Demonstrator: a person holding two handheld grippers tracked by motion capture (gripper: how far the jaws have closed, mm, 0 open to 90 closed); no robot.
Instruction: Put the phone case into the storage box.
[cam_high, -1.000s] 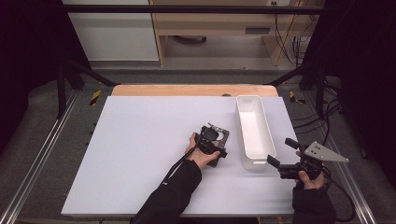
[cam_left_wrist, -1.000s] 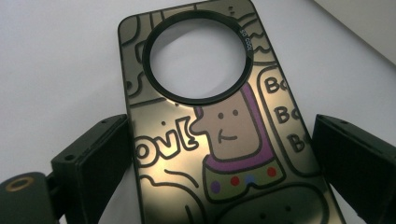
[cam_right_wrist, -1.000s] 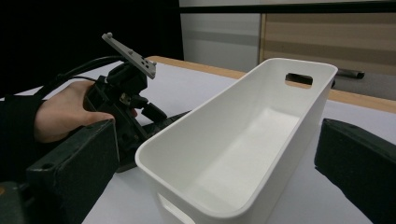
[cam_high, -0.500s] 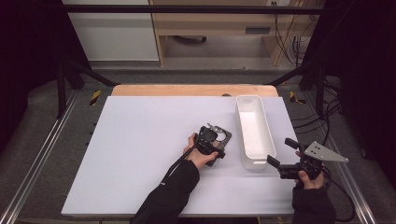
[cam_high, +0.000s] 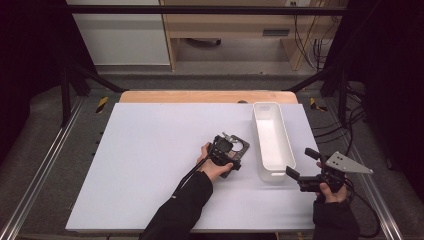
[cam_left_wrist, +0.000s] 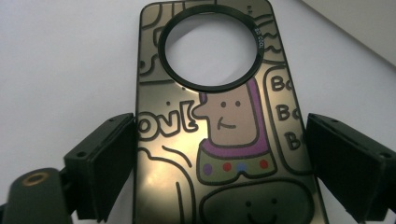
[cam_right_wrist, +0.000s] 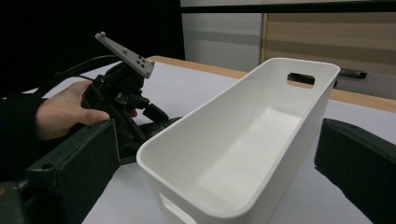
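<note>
Straddling the phone case (cam_left_wrist: 219, 130) with jaws still spread, the left gripper (cam_high: 231, 150) has barely shifted; the right gripper (cam_high: 300, 165) stays open.

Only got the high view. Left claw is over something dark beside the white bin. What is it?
Observer: A glossy phone case with cartoon figures drawn on it and a round camera hole, lying flat between the left claw jaws.
Operator: Clamped?
Observer: Can't tell. Both jaws sit right at its long edges.
Operator: Right claw on the bin?
Observer: No. The right claw is wide open, with the near end of the bin between its jaws, clear of both.
</note>
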